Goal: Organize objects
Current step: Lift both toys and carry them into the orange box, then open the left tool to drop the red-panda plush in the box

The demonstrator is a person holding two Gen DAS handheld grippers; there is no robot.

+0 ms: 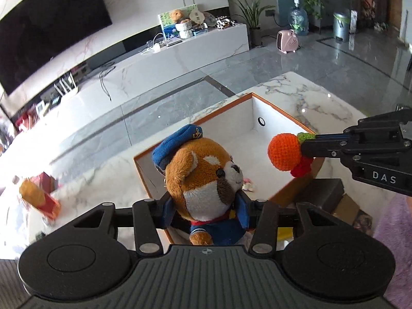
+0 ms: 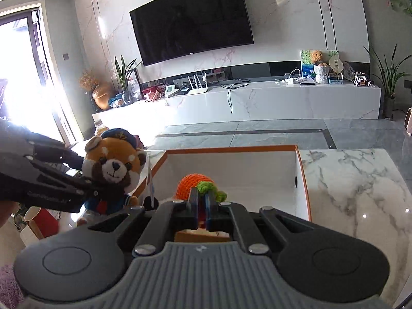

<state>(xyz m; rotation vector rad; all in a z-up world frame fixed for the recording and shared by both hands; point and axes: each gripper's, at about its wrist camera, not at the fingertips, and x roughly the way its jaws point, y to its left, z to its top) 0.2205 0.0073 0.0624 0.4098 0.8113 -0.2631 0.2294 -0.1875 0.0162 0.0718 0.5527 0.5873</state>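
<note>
Left gripper [image 1: 206, 206] clamps plush red panda [image 1: 206, 177]; right gripper [image 2: 202, 203] pinches crochet orange [image 2: 191, 184]; both above white open box [image 2: 257, 175].

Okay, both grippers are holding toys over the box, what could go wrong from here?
1. The right gripper pinches the crochet toy only at its green end; the orange ball hangs free and could slip out.
2. The plush bulges well above the left gripper and could tip out.
3. The box sits close below; a toy could catch its rim.
</note>
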